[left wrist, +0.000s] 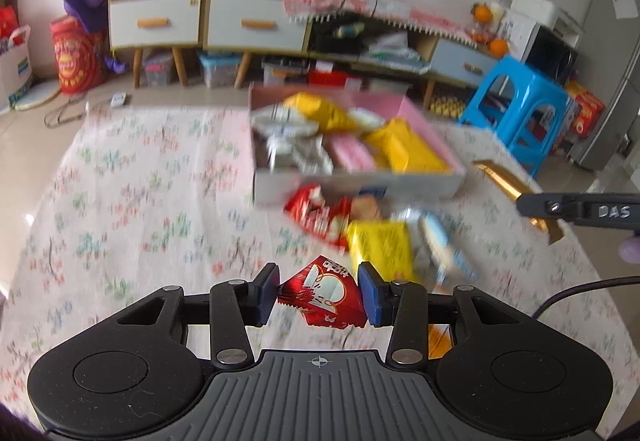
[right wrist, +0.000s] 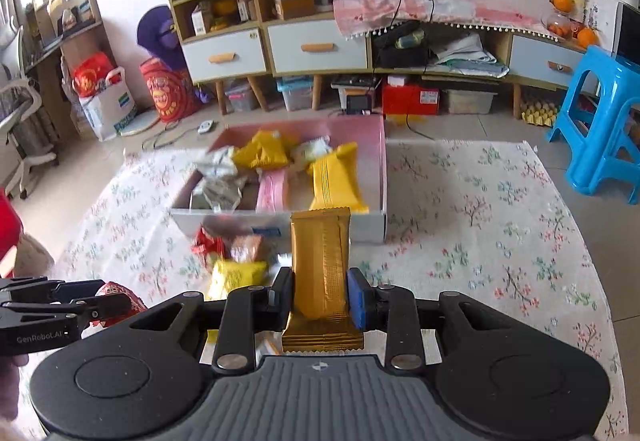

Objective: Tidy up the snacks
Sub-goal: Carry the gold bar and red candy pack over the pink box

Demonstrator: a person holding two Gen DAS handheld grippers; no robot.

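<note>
Nearest each camera, a claw is clamped on a snack: the left claw (left wrist: 319, 293) pinches a red packet (left wrist: 324, 299) between its blue pads, and the right claw (right wrist: 320, 297) grips a gold wrapper (right wrist: 320, 269) that stands upright between its fingers. Beyond them, on the flower-patterned cloth of the table (right wrist: 480, 225), sits the pink box (right wrist: 376, 145), already holding several yellow packets (right wrist: 338, 181), a pink packet (right wrist: 272, 191) and some pale silver ones (right wrist: 218, 181). Just in front of the box wall, a small loose heap (left wrist: 360, 225) of red, yellow and light-blue snacks lies on the cloth. Judged from this layout, the sorting is well under way but incomplete: both held items and the heap are not yet in the box.
</note>
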